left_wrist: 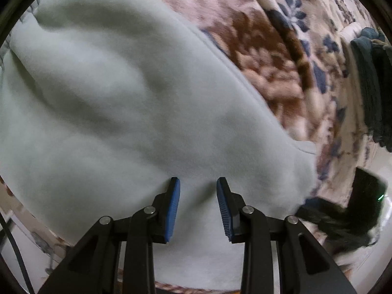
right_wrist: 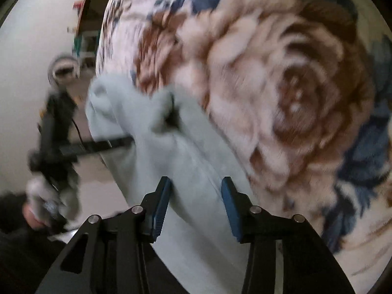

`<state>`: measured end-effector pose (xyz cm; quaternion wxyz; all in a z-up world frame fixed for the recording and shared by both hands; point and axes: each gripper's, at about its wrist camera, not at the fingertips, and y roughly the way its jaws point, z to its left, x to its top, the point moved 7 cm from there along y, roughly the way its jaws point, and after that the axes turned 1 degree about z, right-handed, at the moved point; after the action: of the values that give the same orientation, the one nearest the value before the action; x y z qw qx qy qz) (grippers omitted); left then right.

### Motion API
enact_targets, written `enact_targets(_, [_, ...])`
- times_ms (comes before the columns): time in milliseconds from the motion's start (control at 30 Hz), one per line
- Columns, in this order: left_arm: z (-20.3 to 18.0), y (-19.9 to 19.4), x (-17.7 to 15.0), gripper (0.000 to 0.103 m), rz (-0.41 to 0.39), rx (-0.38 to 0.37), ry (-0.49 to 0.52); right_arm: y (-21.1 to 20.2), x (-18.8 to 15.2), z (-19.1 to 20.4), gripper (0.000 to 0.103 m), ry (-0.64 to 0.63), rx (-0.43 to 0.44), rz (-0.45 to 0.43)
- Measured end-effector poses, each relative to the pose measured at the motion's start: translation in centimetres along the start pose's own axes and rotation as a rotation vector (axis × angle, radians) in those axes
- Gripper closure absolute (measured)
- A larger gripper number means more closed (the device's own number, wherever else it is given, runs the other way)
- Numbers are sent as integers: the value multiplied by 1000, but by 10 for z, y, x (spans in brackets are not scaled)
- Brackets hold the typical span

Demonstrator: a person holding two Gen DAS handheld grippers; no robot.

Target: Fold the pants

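The pale green fleece pants (left_wrist: 127, 112) lie spread on a floral blanket and fill most of the left wrist view. My left gripper (left_wrist: 198, 183) is open, its blue pads just above the cloth near its near edge. In the right wrist view the pants (right_wrist: 191, 161) run as a long strip with a bunched end at the far left. My right gripper (right_wrist: 196, 183) is open, jaws standing either side of the strip. The left gripper (right_wrist: 103, 144) also shows there, blurred, reaching into the cloth's far end.
The floral blanket (left_wrist: 269, 56) (right_wrist: 281, 93) covers the bed. Dark folded clothes (left_wrist: 372, 85) lie at the right edge of the left wrist view. The bed's edge, floor and a wall (right_wrist: 31, 49) show at left in the right wrist view.
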<state>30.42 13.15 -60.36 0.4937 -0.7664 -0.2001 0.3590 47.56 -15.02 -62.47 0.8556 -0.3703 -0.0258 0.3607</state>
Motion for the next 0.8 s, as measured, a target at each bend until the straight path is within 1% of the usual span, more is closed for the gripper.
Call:
enact_targets(67, [-17,-2,-6,75,45,-85,-35,0,-12,5,88,-26,-21,-8])
enact_targets(100, [-30,-2,-11,73,80,-147,-53,-2,-18,11,89,-50,-38,-32])
enact_targets(133, [-41,-1,-15,62,111,-191,-63,2,-20,20,89,-64,-46,-44])
enact_targets(167, [-56,1,-19,56,146,-230,-71,2,-25,29,89,-76,-50,-59])
enact_targets(200, [-64,2,-20,47,163,-246,-72,1,-30,39,89,-87,-45,-66])
enact_targets(233, [-74,4,-20,46,177,-253,-65,2,-36,46,89,-98,-46,-72])
enact_targets(300, [-88,9,-20,46,191,-219,-36,2,-45,56,89,-129,-69,-91])
enact_targets(333, [-95,13,-21,45,206,-192,-15,-6,-47,64,89,-137,-75,-106])
enact_targets(400, [-103,22,-24,45,235,-111,36,-8,-55,68,89,-150,-78,-126])
enact_targets(433, [-105,27,-24,45,241,-62,66,-9,-55,74,89,-164,-75,-135])
enact_targets(467, [-105,31,-26,45,241,-33,79,-10,-56,80,89,-184,-80,-149])
enact_targets(500, [-106,36,-26,47,239,-12,88,-11,-58,85,89,-200,-62,-150])
enact_targets(533, [-106,39,-24,53,229,-9,98,-11,-60,87,89,-211,-49,-146])
enact_targets(567, [-107,40,-21,64,201,5,120,-12,-61,88,90,-223,-40,-137])
enact_targets(600, [-107,41,-19,86,183,24,140,-11,-61,89,90,-225,6,-120])
enact_targets(633, [-105,41,-16,86,174,23,145,-11,-62,90,90,-210,68,-100])
enact_targets(700, [-97,43,-13,86,177,23,135,-10,-57,87,89,-183,96,-91])
enact_targets(733, [-91,43,-10,86,178,20,127,-13,-53,78,87,-155,102,-95])
enact_targets(800, [-85,41,-13,86,181,19,121,-18,-43,58,73,-93,102,-118])
